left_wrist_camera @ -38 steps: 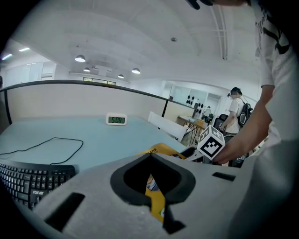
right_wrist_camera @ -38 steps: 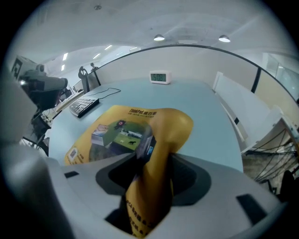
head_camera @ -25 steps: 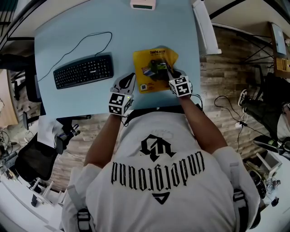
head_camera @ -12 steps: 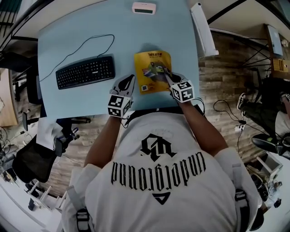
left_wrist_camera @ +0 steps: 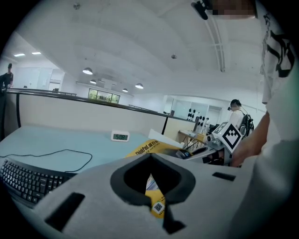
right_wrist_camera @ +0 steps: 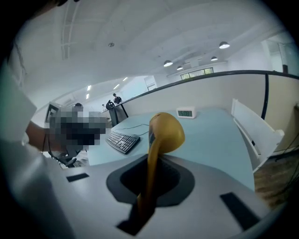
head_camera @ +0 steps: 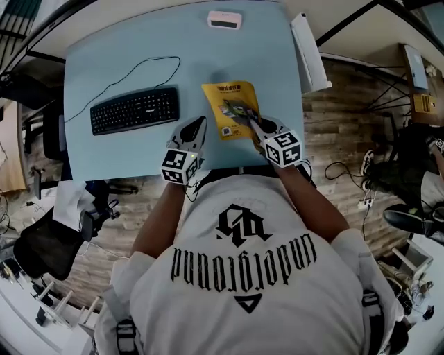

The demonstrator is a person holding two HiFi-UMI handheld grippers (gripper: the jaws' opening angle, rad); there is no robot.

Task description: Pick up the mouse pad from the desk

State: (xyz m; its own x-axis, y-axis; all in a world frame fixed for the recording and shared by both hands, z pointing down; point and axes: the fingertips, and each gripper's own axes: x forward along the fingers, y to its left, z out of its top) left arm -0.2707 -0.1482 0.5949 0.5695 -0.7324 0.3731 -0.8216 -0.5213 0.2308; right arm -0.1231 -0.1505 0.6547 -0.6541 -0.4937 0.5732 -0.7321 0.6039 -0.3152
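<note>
Yellow pad (head_camera: 231,105) hangs curled above the desk (head_camera: 125,62), one edge pinched in my right gripper (head_camera: 252,125), whose jaws are clamped tight on it. My left gripper (head_camera: 200,123) has its jaws together just beside the pad's near corner; I can't confirm contact. Keyboard (head_camera: 135,109) lies to the left, clock (head_camera: 224,20) at the far edge.

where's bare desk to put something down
Free desk: right of the mouse pad; between the keyboard and the clock; the strip in front of the keyboard. Crowded: near middle, around the mouse pad.
</note>
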